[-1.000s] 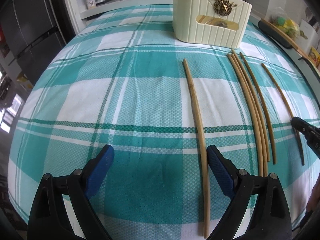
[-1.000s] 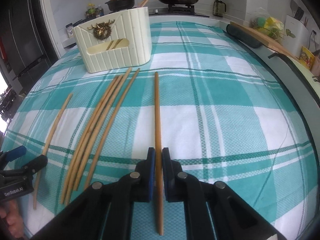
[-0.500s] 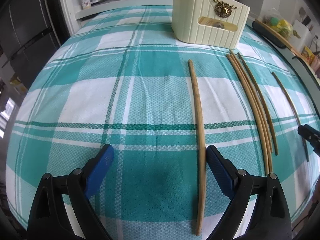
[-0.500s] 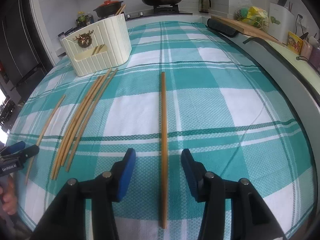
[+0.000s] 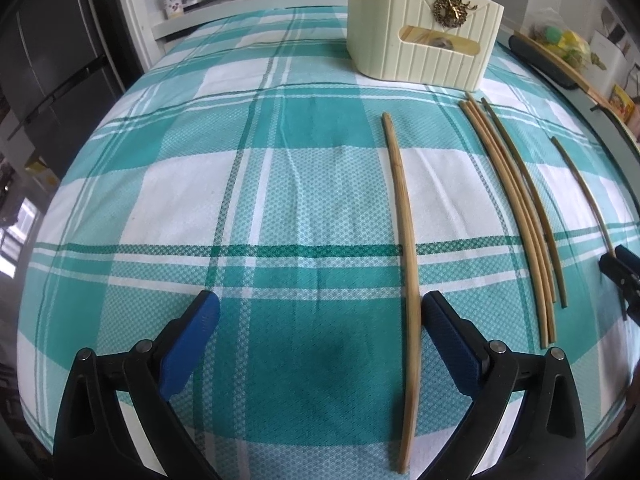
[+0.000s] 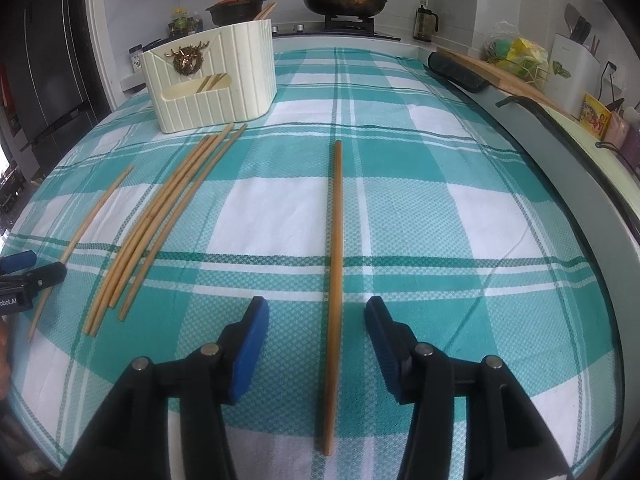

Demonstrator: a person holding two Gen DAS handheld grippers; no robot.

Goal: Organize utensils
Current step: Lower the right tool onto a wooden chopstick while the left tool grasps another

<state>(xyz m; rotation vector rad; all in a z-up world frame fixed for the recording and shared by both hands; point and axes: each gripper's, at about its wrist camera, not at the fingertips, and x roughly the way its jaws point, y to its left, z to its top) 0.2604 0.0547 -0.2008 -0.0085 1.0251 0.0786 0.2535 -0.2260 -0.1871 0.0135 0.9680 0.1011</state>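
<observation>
six loose chopsticks (image 6: 337, 240), one cream holder (image 6: 216, 92), one frying pan (image 6: 344, 2)

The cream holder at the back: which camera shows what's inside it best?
The right wrist view: the cream holder shows chopsticks through its front slot and above its rim. The left wrist view shows the holder too, but the slot's contents look blurred.

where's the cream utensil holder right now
In the right wrist view the cream utensil holder stands far left on the checked tablecloth, just beyond the chopstick bundle.

Home kitchen: stove (image 6: 348, 24), frying pan (image 6: 344, 0), fridge (image 5: 44, 60).
</observation>
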